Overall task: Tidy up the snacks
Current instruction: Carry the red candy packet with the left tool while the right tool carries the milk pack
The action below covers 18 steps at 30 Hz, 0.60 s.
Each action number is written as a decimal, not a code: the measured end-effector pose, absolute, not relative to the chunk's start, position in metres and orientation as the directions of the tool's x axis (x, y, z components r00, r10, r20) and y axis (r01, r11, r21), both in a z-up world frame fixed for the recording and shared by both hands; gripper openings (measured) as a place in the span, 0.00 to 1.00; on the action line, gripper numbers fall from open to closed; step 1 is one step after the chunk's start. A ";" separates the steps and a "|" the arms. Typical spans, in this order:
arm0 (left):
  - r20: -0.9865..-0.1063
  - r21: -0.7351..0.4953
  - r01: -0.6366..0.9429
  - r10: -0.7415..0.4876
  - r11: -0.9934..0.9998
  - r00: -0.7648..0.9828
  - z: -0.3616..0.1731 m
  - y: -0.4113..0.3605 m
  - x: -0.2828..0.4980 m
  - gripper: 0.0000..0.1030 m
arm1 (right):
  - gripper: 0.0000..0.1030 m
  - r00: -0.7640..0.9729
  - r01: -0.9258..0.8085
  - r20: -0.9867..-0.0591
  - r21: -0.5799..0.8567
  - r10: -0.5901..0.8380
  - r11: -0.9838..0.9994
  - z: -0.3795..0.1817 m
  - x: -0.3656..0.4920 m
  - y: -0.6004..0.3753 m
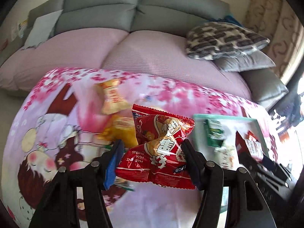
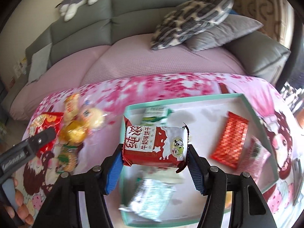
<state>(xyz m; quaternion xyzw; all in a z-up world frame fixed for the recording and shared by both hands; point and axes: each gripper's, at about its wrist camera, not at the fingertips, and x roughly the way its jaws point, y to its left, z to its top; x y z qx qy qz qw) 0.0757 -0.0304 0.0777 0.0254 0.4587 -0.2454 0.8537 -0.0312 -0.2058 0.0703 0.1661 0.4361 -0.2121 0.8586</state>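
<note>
Left wrist view, left to right: cartoon-print pink cloth (image 1: 47, 133) is spread over the table. A pale orange snack packet (image 1: 112, 98) is seen lying on it, print too blurred to read; a yellow packet (image 1: 121, 131) sits just below it. The left gripper (image 1: 152, 152) is clenched on a red peanut bag (image 1: 161, 142), pads pressed on both sides, bag lifted off the cloth. "HAO CHI HUA SHENG" and "nice" are read on it, upside down. A teal-rimmed tray (image 1: 218, 116) is seen at right, with a green packet (image 1: 214, 133) inside.

Right wrist view, left to right: a hand (image 2: 19, 203) is seen on the other gripper's handle, red bag (image 2: 43, 125) beside its tip. Round yellow snacks (image 2: 76, 133) are heaped on the cloth. The right gripper (image 2: 154, 155) is clenched on a red-and-white milk biscuit pack (image 2: 153, 144), marked "牛奶味饼干", held above the tray (image 2: 252, 110). A red checked packet (image 2: 229, 138) lies in the tray, lettering not legible.
</note>
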 end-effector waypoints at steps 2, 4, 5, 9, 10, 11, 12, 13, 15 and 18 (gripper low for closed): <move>-0.795 -0.179 0.488 -0.418 0.854 0.440 0.079 -0.049 0.067 0.62 | 0.64 0.520 0.555 -0.818 0.104 -0.246 0.825 0.072 -0.041 -0.225; -0.795 -0.170 0.527 -0.432 0.833 0.426 0.080 -0.065 0.059 0.62 | 0.64 0.511 0.592 -0.817 0.107 -0.269 0.799 0.074 -0.049 -0.240; -0.796 -0.167 0.543 -0.438 0.823 0.419 0.080 -0.071 0.055 0.62 | 0.64 0.507 0.610 -0.815 0.108 -0.282 0.785 0.075 -0.054 -0.248; -0.800 -0.161 0.602 -0.460 0.782 0.384 0.079 -0.098 0.042 0.62 | 0.64 0.494 0.668 -0.807 0.112 -0.325 0.736 0.081 -0.071 -0.276; -0.801 -0.161 0.613 -0.465 0.774 0.377 0.078 -0.104 0.040 0.62 | 0.64 0.492 0.678 -0.804 0.114 -0.334 0.726 0.082 -0.075 -0.281; -0.802 -0.158 0.624 -0.468 0.765 0.371 0.078 -0.110 0.037 0.62 | 0.64 0.492 0.687 -0.801 0.117 -0.341 0.717 0.083 -0.079 -0.286; -0.803 -0.154 0.635 -0.470 0.757 0.366 0.078 -0.116 0.035 0.62 | 0.64 0.493 0.694 -0.799 0.121 -0.345 0.710 0.083 -0.081 -0.291; -0.804 -0.149 0.644 -0.471 0.750 0.363 0.078 -0.121 0.033 0.62 | 0.64 0.494 0.698 -0.797 0.126 -0.347 0.705 0.083 -0.084 -0.295; -0.806 -0.141 0.662 -0.474 0.736 0.355 0.077 -0.132 0.029 0.62 | 0.64 0.498 0.703 -0.794 0.133 -0.350 0.699 0.082 -0.087 -0.301; -0.807 -0.135 0.681 -0.479 0.719 0.346 0.075 -0.147 0.027 0.62 | 0.64 0.505 0.695 -0.793 0.138 -0.342 0.706 0.077 -0.083 -0.305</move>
